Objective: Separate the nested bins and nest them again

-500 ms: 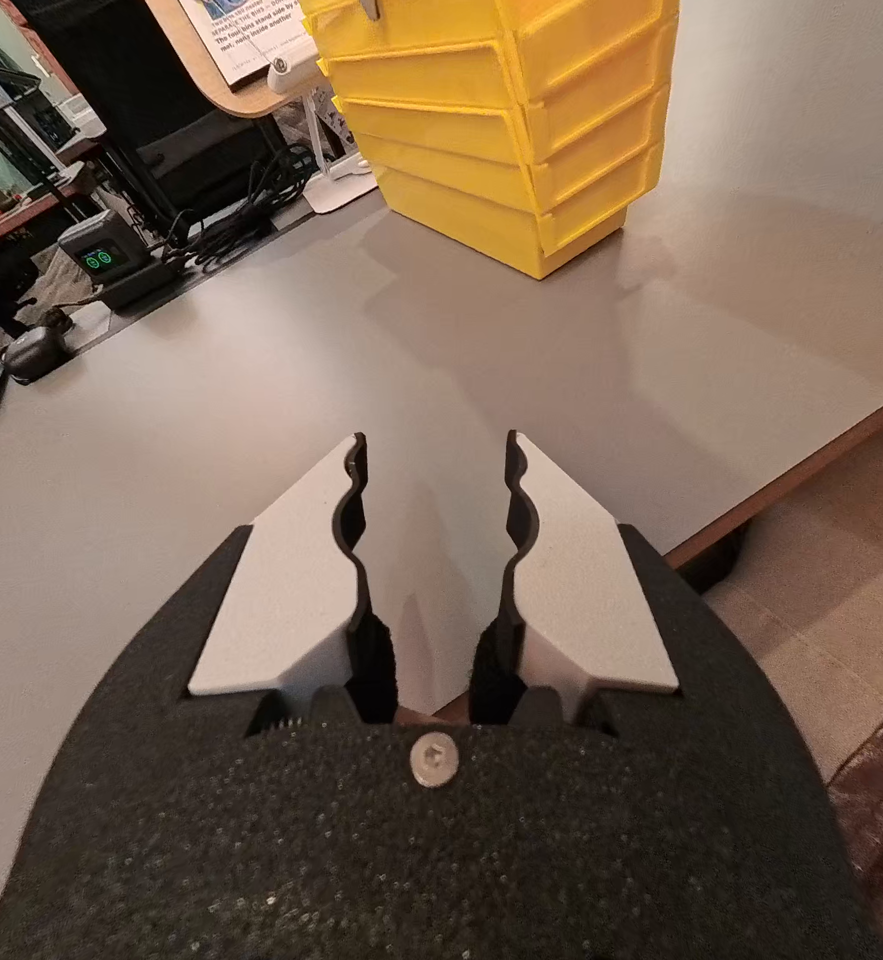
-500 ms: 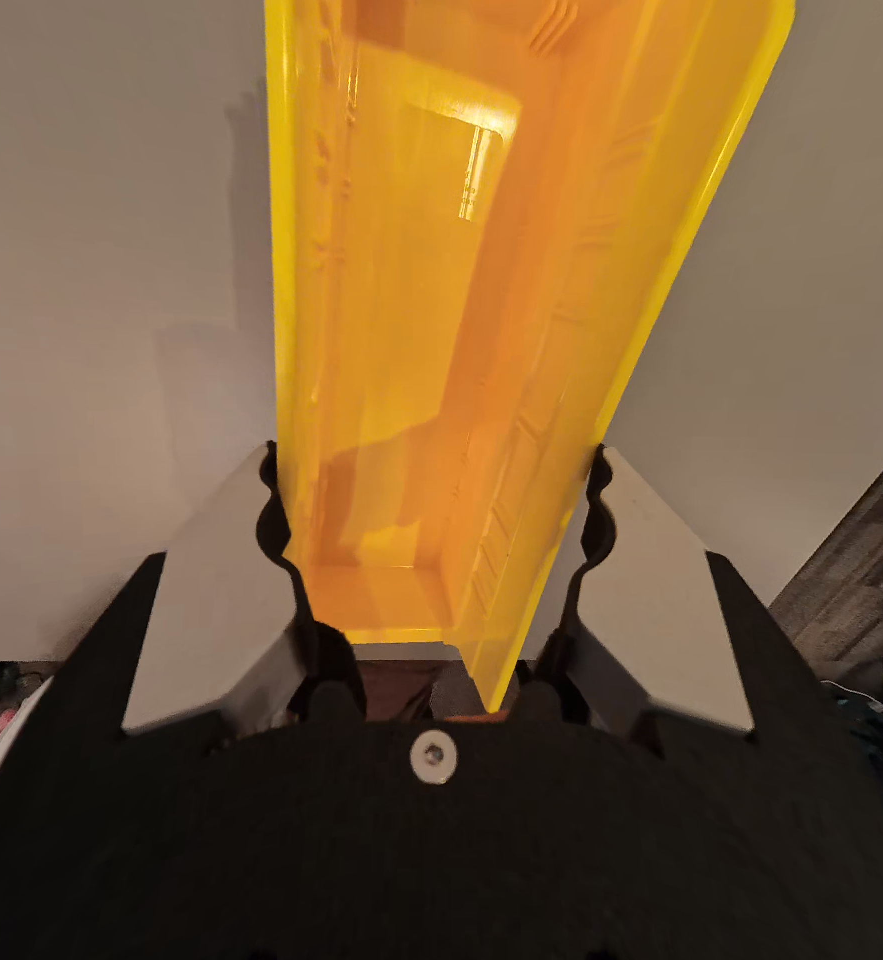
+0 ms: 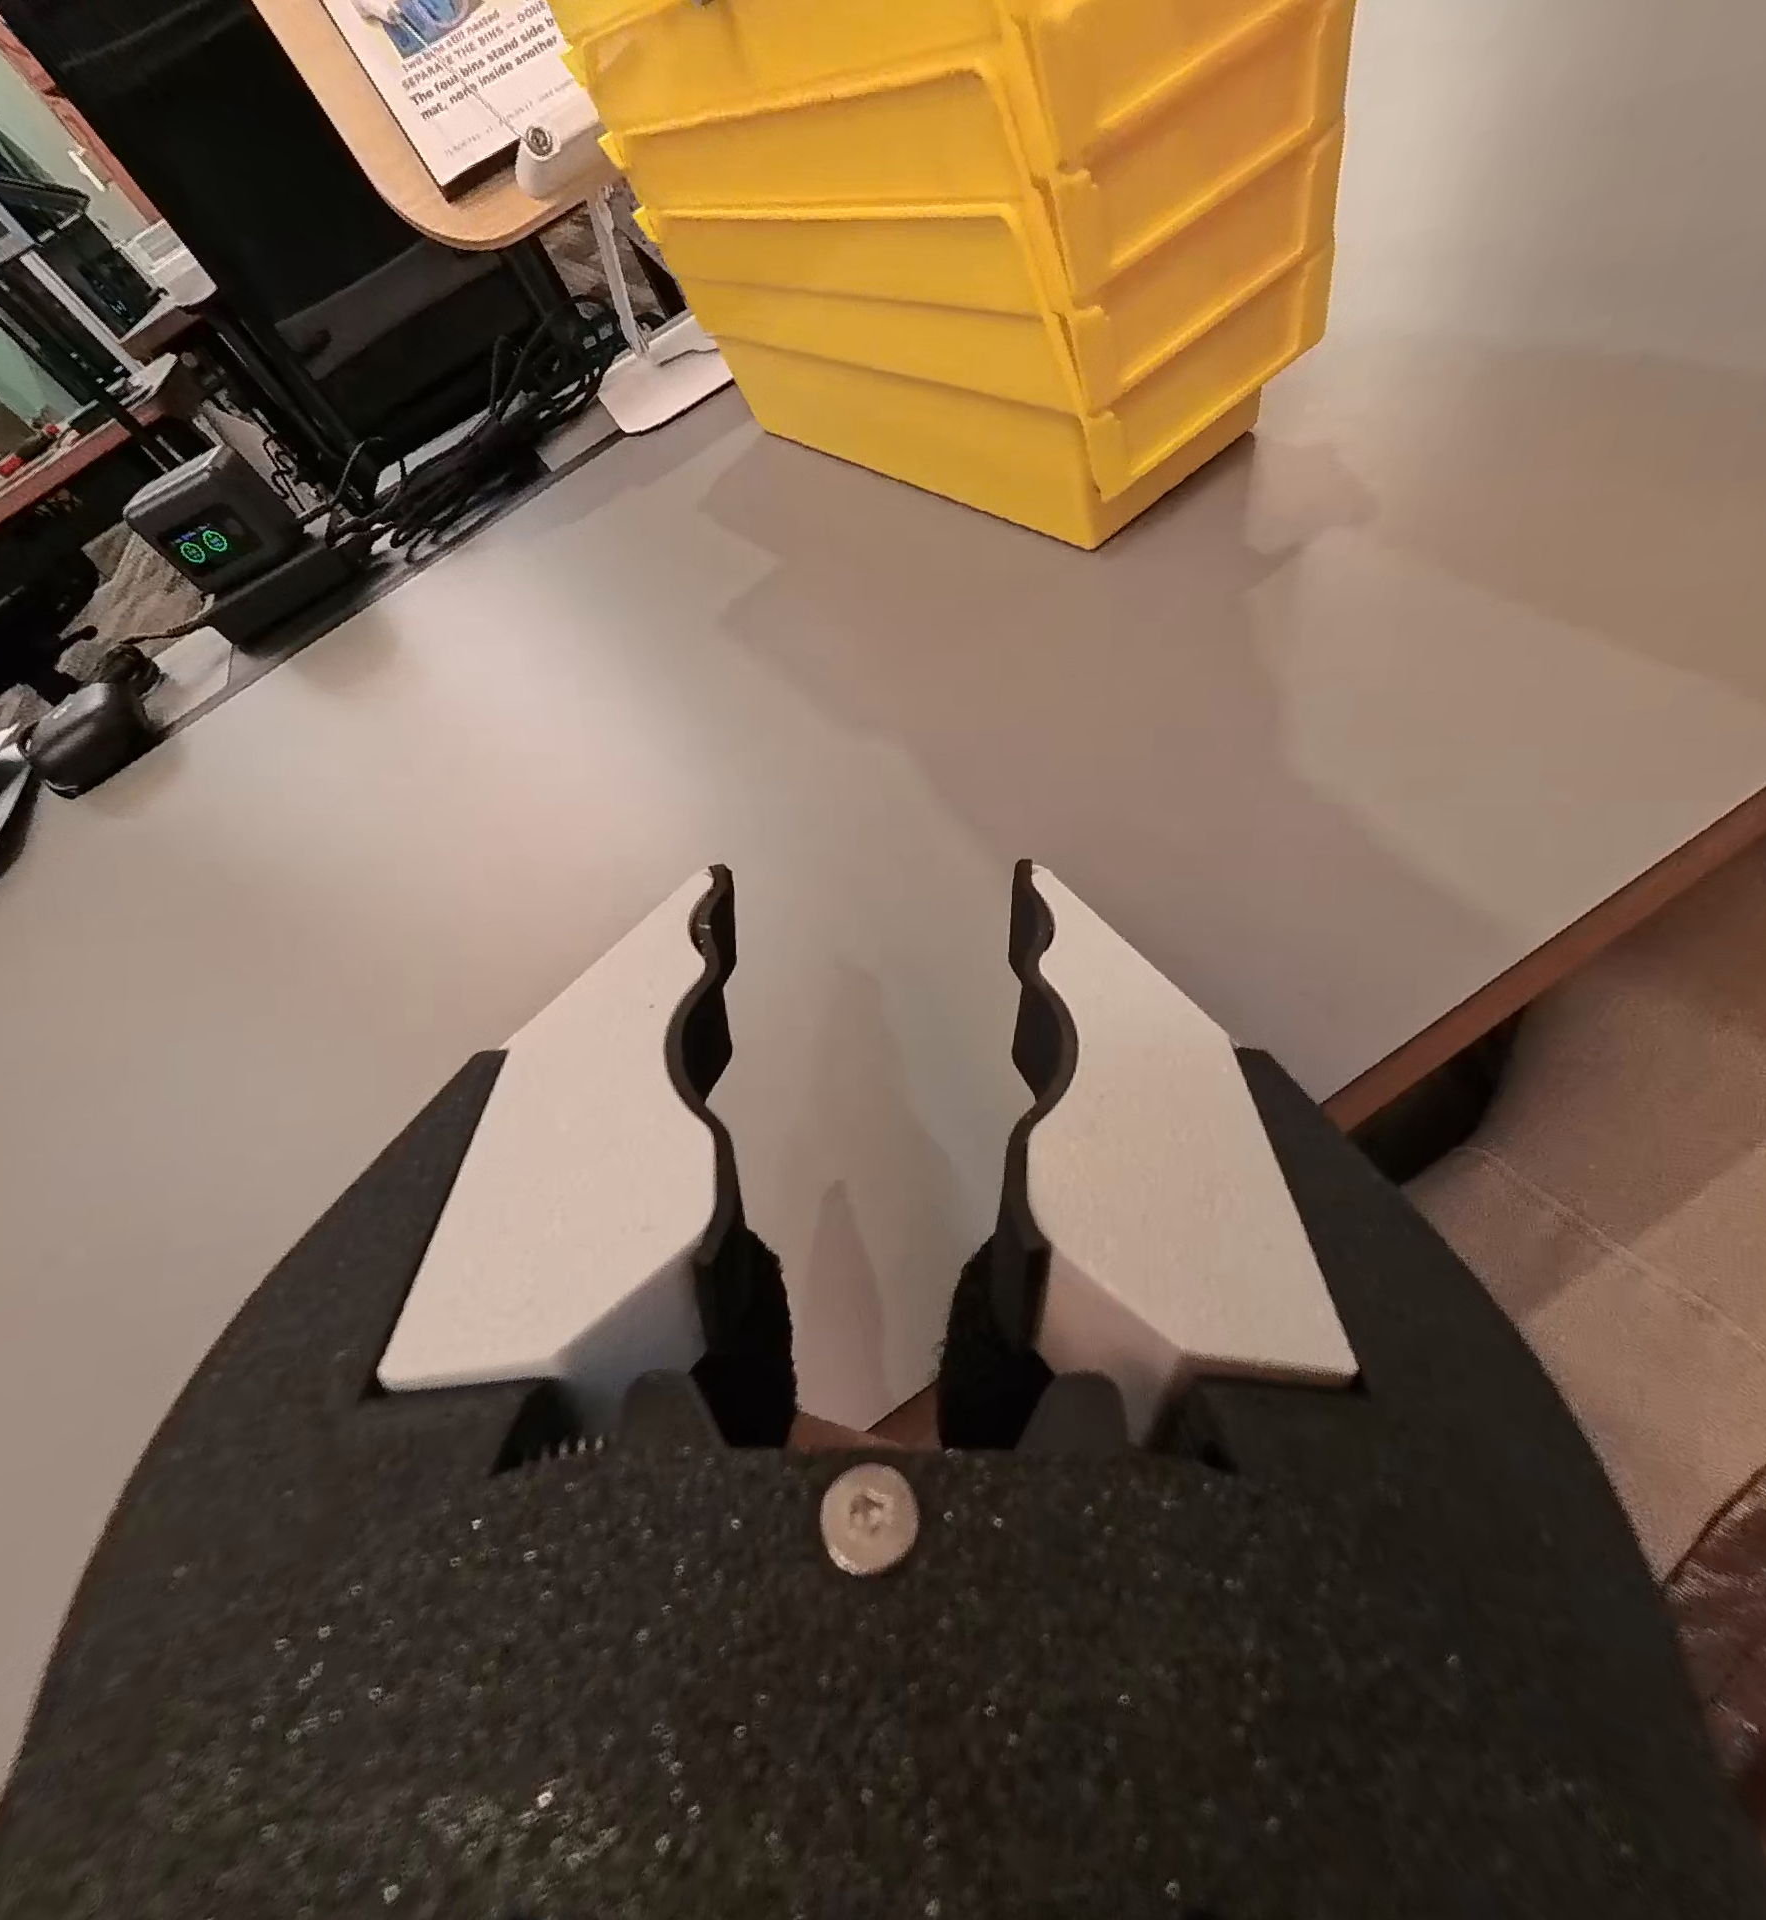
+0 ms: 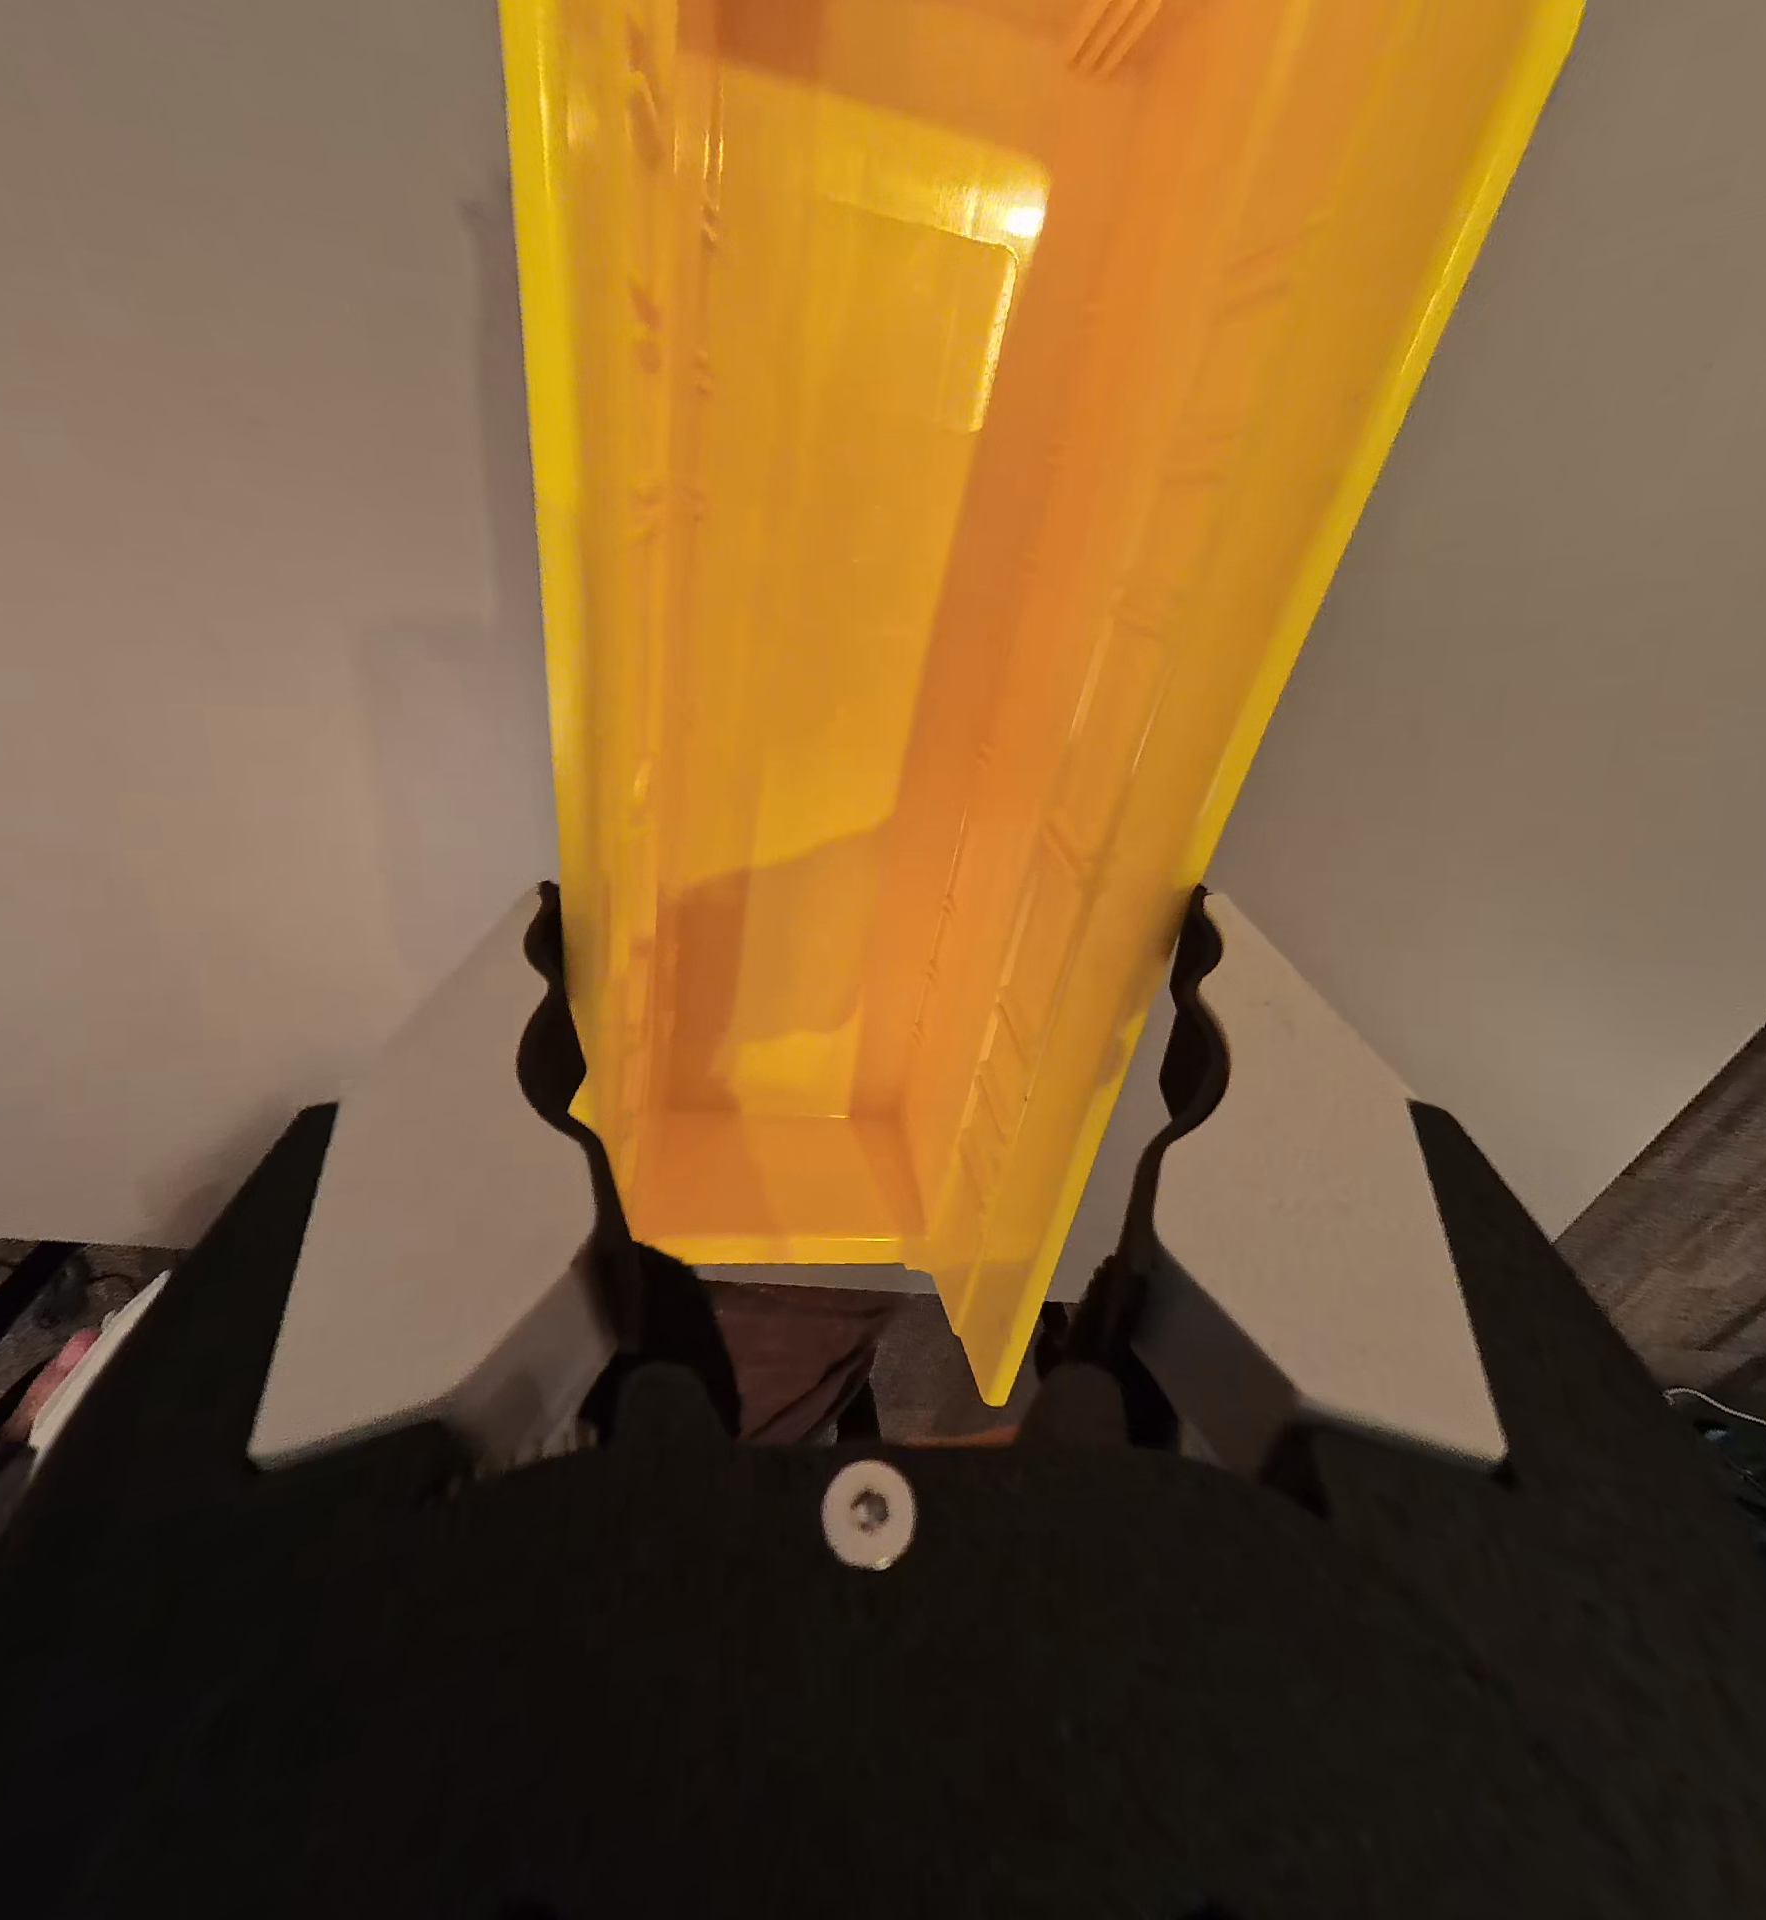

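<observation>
A stack of nested yellow bins (image 3: 962, 312) stands on the grey table (image 3: 443, 831) at the far side in the left wrist view. My left gripper (image 3: 868, 883) is open and empty, low over the table, well short of the stack. In the right wrist view my right gripper (image 4: 868, 904) looks down into a yellow bin (image 4: 858, 520). Its fingers (image 4: 422, 1195) press on the bin's two long walls, so it is shut on the bin. The grey table (image 4: 183, 520) lies below. The bins under it are hidden in this view.
The table's wood-trimmed edge (image 3: 1585, 883) runs along the right, with floor beyond. Past the far left edge are a black device with green lights (image 3: 204, 540), a tangle of cables (image 3: 463, 468) and a wooden table with a poster (image 3: 463, 94).
Almost nothing. The left wrist view has shifted slightly. The right gripper holds the bin as before.
</observation>
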A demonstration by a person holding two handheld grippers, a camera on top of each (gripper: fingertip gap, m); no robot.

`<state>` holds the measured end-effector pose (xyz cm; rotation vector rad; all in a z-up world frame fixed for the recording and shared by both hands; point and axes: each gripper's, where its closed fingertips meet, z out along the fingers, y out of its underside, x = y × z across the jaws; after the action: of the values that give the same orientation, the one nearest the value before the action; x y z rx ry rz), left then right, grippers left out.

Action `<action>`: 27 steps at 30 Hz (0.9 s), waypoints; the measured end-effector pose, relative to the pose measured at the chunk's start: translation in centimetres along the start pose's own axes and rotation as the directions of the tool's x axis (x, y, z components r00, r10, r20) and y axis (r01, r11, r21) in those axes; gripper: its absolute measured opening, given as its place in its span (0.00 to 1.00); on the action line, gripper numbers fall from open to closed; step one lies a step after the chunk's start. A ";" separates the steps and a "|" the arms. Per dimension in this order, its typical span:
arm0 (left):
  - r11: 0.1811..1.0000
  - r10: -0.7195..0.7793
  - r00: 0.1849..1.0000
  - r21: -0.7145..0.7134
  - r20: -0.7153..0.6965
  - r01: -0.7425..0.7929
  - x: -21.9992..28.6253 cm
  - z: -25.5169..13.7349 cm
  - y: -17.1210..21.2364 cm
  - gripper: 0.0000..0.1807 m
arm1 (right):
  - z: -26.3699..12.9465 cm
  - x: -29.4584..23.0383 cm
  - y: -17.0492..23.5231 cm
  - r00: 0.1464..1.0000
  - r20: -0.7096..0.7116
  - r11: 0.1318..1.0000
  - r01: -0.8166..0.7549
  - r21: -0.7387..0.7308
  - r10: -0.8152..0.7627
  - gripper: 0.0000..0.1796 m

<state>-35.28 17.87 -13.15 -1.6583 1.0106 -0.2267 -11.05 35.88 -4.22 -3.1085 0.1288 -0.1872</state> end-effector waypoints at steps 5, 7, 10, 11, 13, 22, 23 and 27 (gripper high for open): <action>1.000 0.006 1.000 0.007 0.002 -0.006 0.1 -0.1 -0.2 0.27 | -0.2 0.1 0.0 1.000 0.012 1.000 0.008 0.019 -0.009 0.60; 1.000 0.010 1.000 0.005 0.001 -0.010 0.1 -0.1 -0.1 0.27 | -0.4 0.2 0.2 1.000 0.021 1.000 0.009 0.010 -0.009 0.58; 1.000 0.009 1.000 0.007 0.004 -0.009 0.1 -0.1 -0.2 0.27 | -0.4 0.2 0.2 1.000 0.030 1.000 0.006 0.013 -0.006 0.58; 1.000 0.005 1.000 0.006 0.003 -0.005 0.1 -0.1 -0.2 0.27 | -0.5 0.2 0.3 1.000 0.029 1.000 0.009 0.012 -0.010 0.58; 1.000 0.003 1.000 0.005 0.001 -0.003 0.1 0.0 -0.1 0.27 | -0.5 0.2 0.2 0.999 0.032 1.000 0.012 0.014 -0.012 0.58; 1.000 0.002 1.000 0.003 0.001 -0.002 0.0 0.0 -0.1 0.27 | -1.4 0.1 0.2 0.999 0.041 1.000 0.027 0.002 -0.027 0.57; 1.000 0.002 1.000 0.003 0.000 -0.002 0.1 0.0 -0.1 0.27 | -1.7 0.1 0.0 0.999 0.049 1.000 0.022 0.012 -0.023 0.57; 1.000 0.005 1.000 0.002 -0.004 -0.005 0.2 0.0 -0.1 0.27 | -3.1 0.0 -0.4 0.998 0.066 0.999 0.020 0.040 -0.023 0.57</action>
<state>-35.11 17.72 -13.14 -1.6534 1.0173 -0.2276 -11.37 36.17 -1.11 -3.0733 0.0893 -0.0859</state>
